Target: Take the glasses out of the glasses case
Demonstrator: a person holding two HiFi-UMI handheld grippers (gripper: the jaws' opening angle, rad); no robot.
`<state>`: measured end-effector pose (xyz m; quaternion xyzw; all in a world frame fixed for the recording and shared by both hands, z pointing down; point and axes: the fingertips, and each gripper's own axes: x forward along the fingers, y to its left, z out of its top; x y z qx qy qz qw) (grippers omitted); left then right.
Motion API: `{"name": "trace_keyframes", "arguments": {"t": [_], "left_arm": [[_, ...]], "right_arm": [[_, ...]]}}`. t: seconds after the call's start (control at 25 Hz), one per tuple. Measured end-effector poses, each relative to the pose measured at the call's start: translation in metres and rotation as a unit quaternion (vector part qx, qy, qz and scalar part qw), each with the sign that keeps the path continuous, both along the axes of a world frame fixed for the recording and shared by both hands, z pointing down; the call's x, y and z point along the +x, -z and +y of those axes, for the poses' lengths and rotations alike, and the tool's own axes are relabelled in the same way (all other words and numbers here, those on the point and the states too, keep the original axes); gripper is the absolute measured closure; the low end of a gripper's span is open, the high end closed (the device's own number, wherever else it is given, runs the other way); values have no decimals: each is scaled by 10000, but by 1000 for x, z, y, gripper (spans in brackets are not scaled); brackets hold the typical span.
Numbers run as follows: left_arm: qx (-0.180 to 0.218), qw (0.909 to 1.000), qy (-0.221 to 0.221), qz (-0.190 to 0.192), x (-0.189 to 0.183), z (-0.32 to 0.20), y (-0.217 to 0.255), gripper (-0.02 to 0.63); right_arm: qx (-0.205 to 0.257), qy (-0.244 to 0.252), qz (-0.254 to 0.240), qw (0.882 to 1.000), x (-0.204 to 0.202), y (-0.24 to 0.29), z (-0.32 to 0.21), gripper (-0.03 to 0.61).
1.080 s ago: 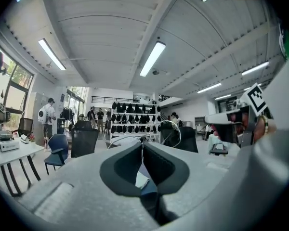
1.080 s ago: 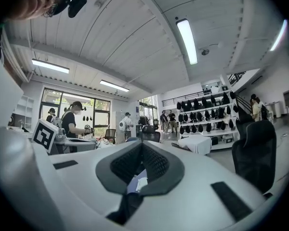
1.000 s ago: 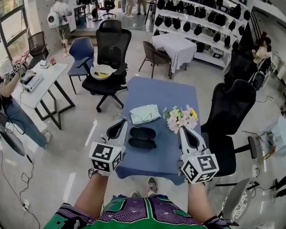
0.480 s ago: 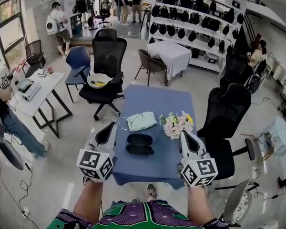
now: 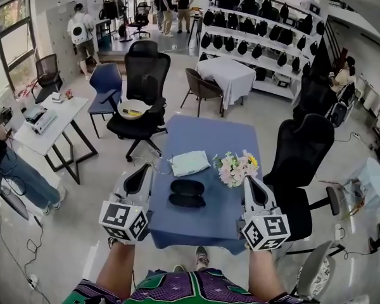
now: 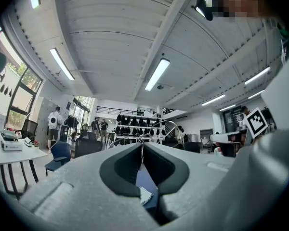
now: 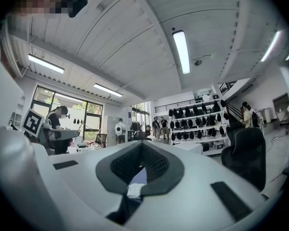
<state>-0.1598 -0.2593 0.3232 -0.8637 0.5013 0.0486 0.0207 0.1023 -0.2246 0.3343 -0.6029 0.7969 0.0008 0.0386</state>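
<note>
The blue surface point(image 5: 209, 135) fills the middle. The left tool point(image 5: 145, 168) hangs at its 8 o'clock corner. The right tool point(image 5: 248, 180), at 4 o'clock, is clenched on nothing. A flower bunch point(image 5: 235, 166) lies at 3 o'clock, with a pale cloth point(image 5: 190, 163) near the centre. The black glasses case point(image 5: 187, 193) lies at 6 o'clock of the cloth. The left tool is clenched on the thin-rimmed glasses point(image 5: 159, 164), at 10 o'clock of the case and clear of it.

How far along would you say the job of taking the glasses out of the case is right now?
Done: the thin wire-framed glasses are out of the black oval glasses case, which lies apparently open on the blue table. In hand: the left gripper is shut on the glasses, near the table's left edge. The right gripper is shut, empty. Left: perhaps setting the glasses down.
</note>
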Motion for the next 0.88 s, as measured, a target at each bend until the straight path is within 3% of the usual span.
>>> {"name": "trace_keyframes", "arguments": {"t": [0.88], "left_arm": [[191,9995,174,-186,-6,9,4,591]], "right_arm": [[0,22,62,10000,-4,3,5,577]]}}
